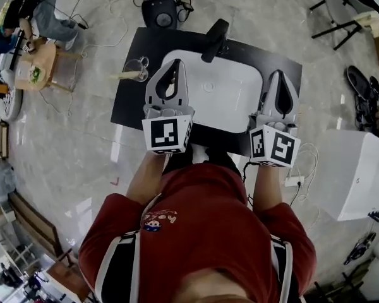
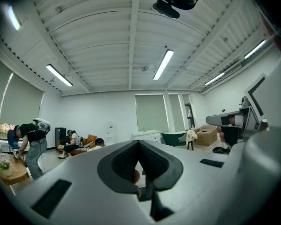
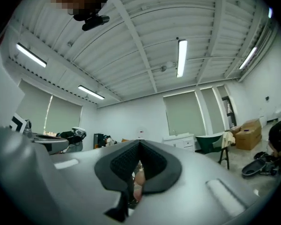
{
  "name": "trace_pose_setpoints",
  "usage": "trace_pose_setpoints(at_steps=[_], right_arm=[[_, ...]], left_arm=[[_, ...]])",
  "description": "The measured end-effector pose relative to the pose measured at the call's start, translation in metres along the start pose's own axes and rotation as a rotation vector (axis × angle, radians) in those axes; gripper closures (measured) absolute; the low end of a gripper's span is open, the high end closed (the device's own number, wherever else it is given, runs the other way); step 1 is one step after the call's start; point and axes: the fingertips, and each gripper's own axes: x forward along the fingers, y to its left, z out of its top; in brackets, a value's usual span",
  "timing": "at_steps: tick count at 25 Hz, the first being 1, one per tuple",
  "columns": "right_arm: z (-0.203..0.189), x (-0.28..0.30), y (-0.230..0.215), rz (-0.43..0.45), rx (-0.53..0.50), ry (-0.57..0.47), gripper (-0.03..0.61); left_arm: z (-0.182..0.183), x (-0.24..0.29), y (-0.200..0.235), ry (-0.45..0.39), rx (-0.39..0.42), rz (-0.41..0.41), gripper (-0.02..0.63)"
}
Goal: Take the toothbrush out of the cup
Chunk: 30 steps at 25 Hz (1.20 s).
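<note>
A person in a red shirt (image 1: 196, 219) stands at the near edge of a white sink (image 1: 224, 96) set into a black counter (image 1: 129, 100), holding a gripper in each hand. The left gripper (image 1: 174, 63) hangs over the sink's left rim, and the right gripper (image 1: 280, 74) hangs over its right rim; both point away from the person toward the far side of the sink. In the left gripper view the left gripper (image 2: 139, 142) has its dark pads pressed together with nothing between them. The right gripper view shows the right gripper (image 3: 139, 143) closed and empty in the same way. Both of these views look out across the room under a ribbed white ceiling rather than down at the sink. The clear cup (image 1: 138, 67) stands on the counter just beyond the sink's far left corner, near the tip of the left gripper but apart from it. The toothbrush (image 1: 126, 75) is in the cup, its pale handle slanting out over the counter, away from the sink. A black faucet (image 1: 215, 40) rises at the far edge of the sink.
</note>
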Motion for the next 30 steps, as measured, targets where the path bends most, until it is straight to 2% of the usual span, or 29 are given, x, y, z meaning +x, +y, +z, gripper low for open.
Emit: trace_pose_setpoints(at_steps=[4, 8, 15, 25, 30], right_arm=[[0.005, -0.016, -0.009, -0.132, -0.028, -0.013, 0.569], [0.003, -0.032, -0.011, -0.213, -0.042, -0.024, 0.568], [-0.012, -0.071, -0.042, -0.379, -0.055, 0.006, 0.566], [-0.058, -0.120, -0.078, -0.592, -0.018, 0.088, 0.416], [-0.096, -0.123, -0.104, -0.622, 0.030, 0.172, 0.326]], left_arm=[[0.007, 0.016, -0.007, -0.027, -0.005, -0.128, 0.609], [0.004, 0.026, -0.017, -0.037, -0.019, -0.228, 0.609], [-0.005, 0.041, -0.072, -0.026, -0.029, -0.403, 0.609], [-0.023, 0.049, -0.140, 0.014, -0.012, -0.570, 0.609], [-0.036, 0.052, -0.162, 0.031, 0.003, -0.608, 0.609]])
